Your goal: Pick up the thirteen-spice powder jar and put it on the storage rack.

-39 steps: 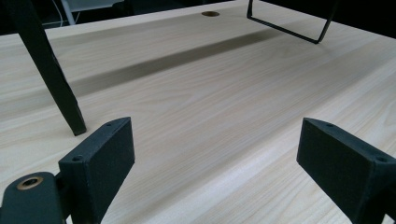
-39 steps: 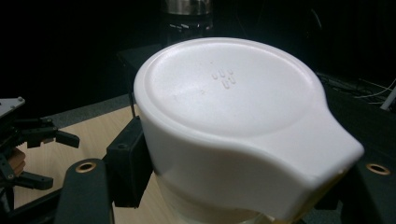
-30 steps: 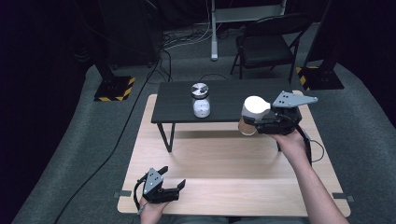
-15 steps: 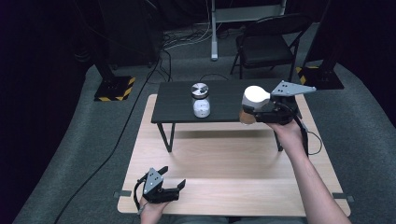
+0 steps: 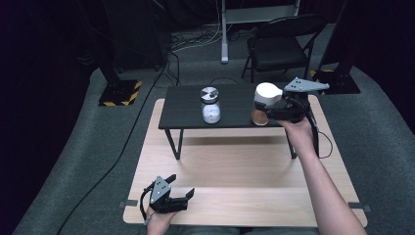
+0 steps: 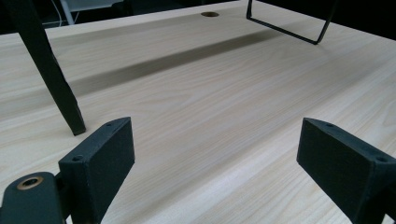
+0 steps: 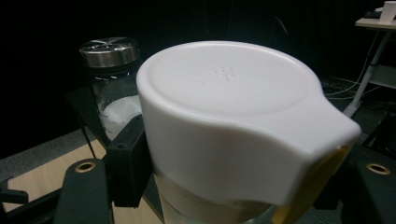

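Jar [image 5: 265, 100] with white lid, clamped between the jaws of the right hand-held gripper [image 5: 272, 106], over the right end of the black shelf [image 5: 235, 105], base touching or just above the top; cannot tell which. In the right gripper view, lid [image 7: 238, 112] close up, black jaws pressed on both sides just under it, yellow spout flap at the right.

For the step in hand, judged as setting the jar down: best kept upright, lowered straight until the base sits flat, kept clear of the shelf's right edge and near edge, released only once weight rests on the shelf. Then jaws opened slowly and drawn back level, so as not to tip the jar. Second jar [image 5: 211, 105], steel-capped with white grains inside, near the shelf's middle, well apart, so little risk of a knock.

Left hand-held gripper [image 5: 169, 198] at the near left corner of the bench [image 5: 235, 171], jaws wide, nothing between them, just above the pale wood.

Bench of light wood; shelf on thin black legs across its far edge. Grey carpet around, cables, folding chair [image 5: 284, 46] behind, dark room.
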A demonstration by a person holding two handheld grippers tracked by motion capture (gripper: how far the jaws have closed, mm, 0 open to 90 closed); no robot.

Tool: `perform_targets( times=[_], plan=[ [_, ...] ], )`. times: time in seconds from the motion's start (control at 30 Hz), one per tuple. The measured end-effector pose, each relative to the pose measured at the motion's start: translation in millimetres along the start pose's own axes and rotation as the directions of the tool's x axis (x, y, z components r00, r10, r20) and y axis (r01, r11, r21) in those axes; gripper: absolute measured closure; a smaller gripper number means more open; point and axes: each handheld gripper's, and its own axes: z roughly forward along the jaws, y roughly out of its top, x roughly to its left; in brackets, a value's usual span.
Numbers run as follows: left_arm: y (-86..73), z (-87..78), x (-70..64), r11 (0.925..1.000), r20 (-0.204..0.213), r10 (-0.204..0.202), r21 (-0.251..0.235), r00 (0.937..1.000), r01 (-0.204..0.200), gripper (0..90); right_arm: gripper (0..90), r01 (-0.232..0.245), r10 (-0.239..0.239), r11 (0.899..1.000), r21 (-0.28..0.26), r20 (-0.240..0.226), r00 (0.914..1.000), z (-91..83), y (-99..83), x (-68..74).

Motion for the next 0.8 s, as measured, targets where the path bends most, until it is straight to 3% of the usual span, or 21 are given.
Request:
perform_targets(
  times=[0.4,0.6,0.7,0.8],
  plan=[
    [-0.3,-0.6,0.0,1.0,0.0,-0.002,-0.003,1.0,0.002,10.6,29.0,0.03,-0.03,0.997,-0.068,0.004,0.9995,5.8,-18.0,3.5],
    [0.1,-0.7,-0.3,1.0,0.0,0.002,-0.002,1.0,-0.002,10.6,18.2,0.012,-0.011,0.999,-0.039,0.018,0.9998,9.5,-19.9,3.1],
    [0.0,-0.5,-0.1,1.0,0.0,-0.001,-0.001,1.0,0.001,10.6,10.3,-0.006,0.009,0.998,-0.07,0.033,0.9994,7.8,-32.3,4.1],
    [0.1,-0.4,-0.2,1.0,0.001,0.001,-0.001,1.0,-0.001,10.6,8.7,-0.013,0.016,0.996,-0.093,0.032,0.9994,5.9,-40.4,3.5]
  ],
)
